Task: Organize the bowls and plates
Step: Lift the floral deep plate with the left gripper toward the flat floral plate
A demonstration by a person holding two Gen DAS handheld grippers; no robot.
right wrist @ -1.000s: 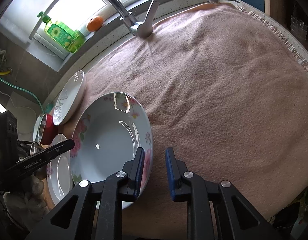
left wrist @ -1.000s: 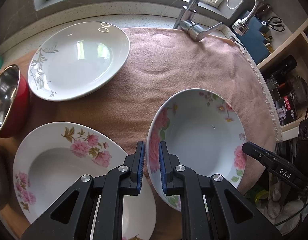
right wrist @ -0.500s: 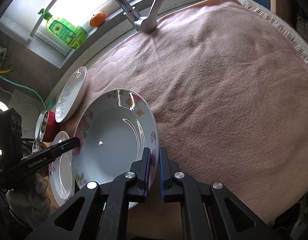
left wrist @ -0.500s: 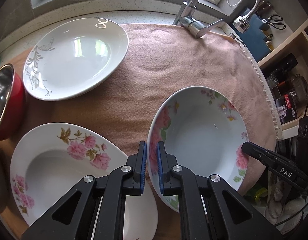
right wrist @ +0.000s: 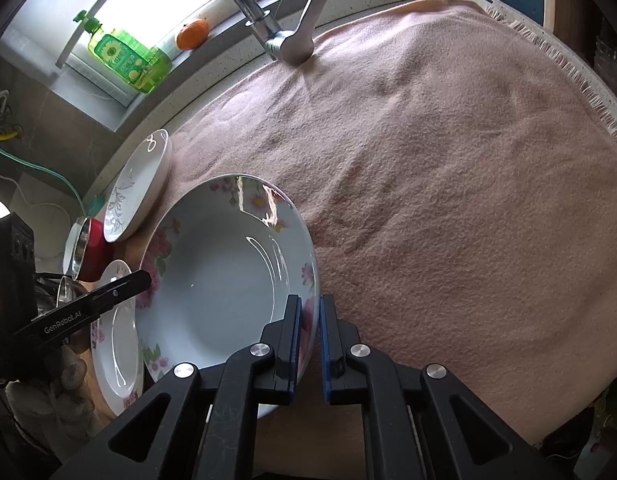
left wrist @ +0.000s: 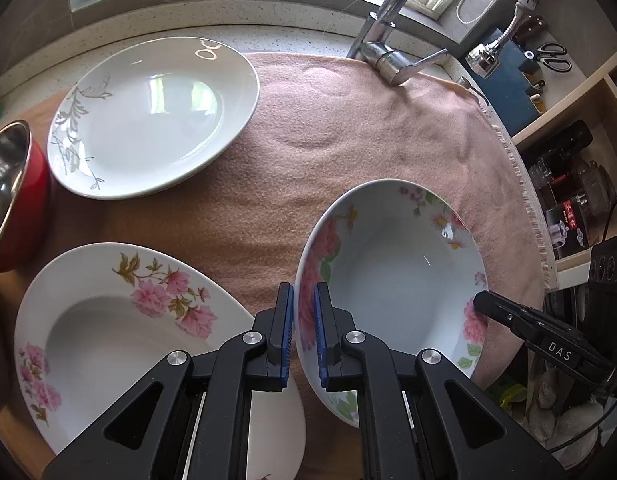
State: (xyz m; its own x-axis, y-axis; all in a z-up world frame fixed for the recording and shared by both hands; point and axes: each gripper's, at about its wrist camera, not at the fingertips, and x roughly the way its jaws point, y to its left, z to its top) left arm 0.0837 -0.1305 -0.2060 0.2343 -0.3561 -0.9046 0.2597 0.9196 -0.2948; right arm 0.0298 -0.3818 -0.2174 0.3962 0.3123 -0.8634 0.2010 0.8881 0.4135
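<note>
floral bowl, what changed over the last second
The right gripper narrowed from a wide gap onto the floral bowl rim's right side; the left gripper closed a little tighter on the opposite rim. The bowl sits slightly higher in view. The grey-leaf plate, pink-flower plate and red bowl stayed put.

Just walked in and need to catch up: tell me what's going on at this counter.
A person is sorting dishes with two handheld tools. Both the left tool and the right tool are clamped on opposite rims of the same floral bowl, above the pink towel. A pink-flowered plate, a grey-leaf plate and a red bowl sit to the left.
</note>
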